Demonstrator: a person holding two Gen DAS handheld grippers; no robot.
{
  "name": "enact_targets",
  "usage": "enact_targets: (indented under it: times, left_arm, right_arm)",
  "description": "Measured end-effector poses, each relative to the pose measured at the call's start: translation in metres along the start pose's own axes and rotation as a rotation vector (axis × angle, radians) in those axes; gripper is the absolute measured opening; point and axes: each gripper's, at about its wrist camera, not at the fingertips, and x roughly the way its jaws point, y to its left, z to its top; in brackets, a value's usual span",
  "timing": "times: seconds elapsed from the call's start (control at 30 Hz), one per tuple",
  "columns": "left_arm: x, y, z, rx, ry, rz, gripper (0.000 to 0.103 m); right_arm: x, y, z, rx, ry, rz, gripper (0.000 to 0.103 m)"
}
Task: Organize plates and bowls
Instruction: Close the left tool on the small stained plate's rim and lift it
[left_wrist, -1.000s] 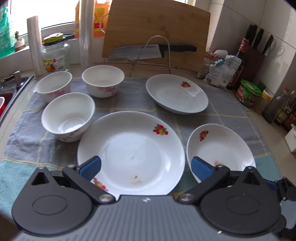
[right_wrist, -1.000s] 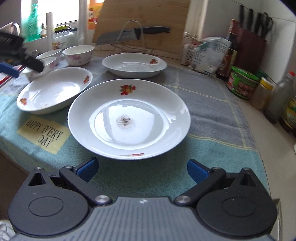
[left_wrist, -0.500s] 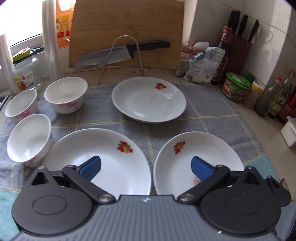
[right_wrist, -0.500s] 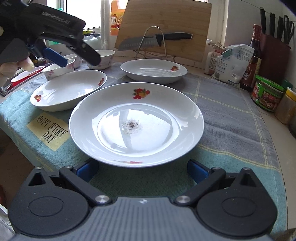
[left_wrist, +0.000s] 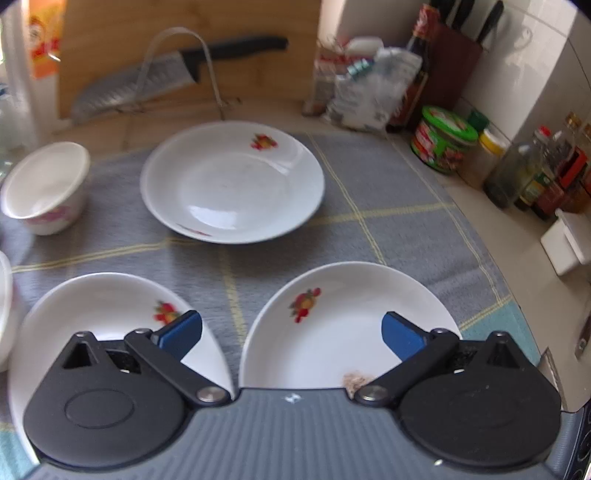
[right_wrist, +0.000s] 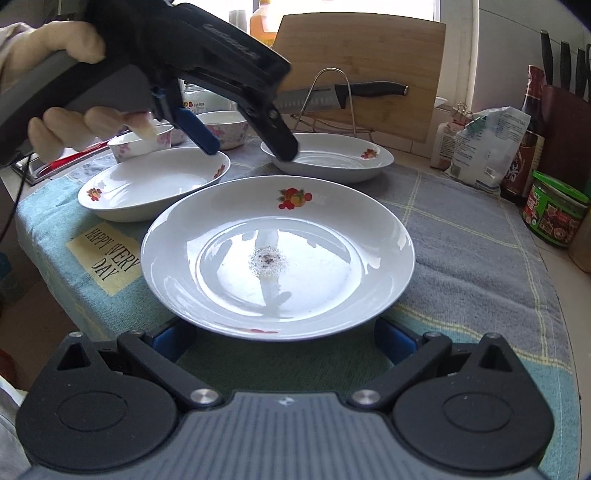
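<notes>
The right tool (right_wrist: 282, 341) had slid its spread jaws in at the near plate (right_wrist: 277, 254) on the bench — while the left tool (right_wrist: 251, 149), also spread, swung rightward above the plates, both empty.

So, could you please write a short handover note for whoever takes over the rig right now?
Left gripper: open, empty, hovering above the plates, held by a gloved hand.
Right gripper: open, its blue fingers under the near rim of the speckled plate; not closed on it.
On the towel: speckled plate nearest, left plate beside it, far plate behind; at least three bowls at the back left.
Done: nothing stacked.
Left: stack the three plates, nest the bowls.
</notes>
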Motion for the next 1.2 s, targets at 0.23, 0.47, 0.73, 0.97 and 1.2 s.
enact_targets:
  times: [0.23, 0.47, 0.73, 0.97, 1.2]
  left_arm:
    - [0.038, -0.003, 0.013, 0.064, 0.107, -0.071, 0.102]
    - [0.062, 0.003, 0.019, 0.068, 0.203, -0.193, 0.102]
    - [0.066, 0.017, 0.029, 0.002, 0.251, -0.272, 0.102]
    - [0.065, 0.002, 0.027, 0.177, 0.276, -0.244, 0.102]
    - [0.064, 0.000, 0.029, 0.226, 0.331, -0.291, 0.101]
  right_arm:
    - [-0.002, 0.001, -0.004, 0.002, -0.024, -0.001, 0.103]
    - [-0.003, 0.003, -0.003, 0.006, -0.018, -0.005, 0.103]
    - [-0.003, 0.005, -0.003, 0.013, -0.016, -0.018, 0.103]
    - [-0.005, 0.006, -0.006, 0.019, -0.035, -0.034, 0.103]
    - [-0.006, 0.006, -0.008, 0.014, -0.045, -0.027, 0.103]
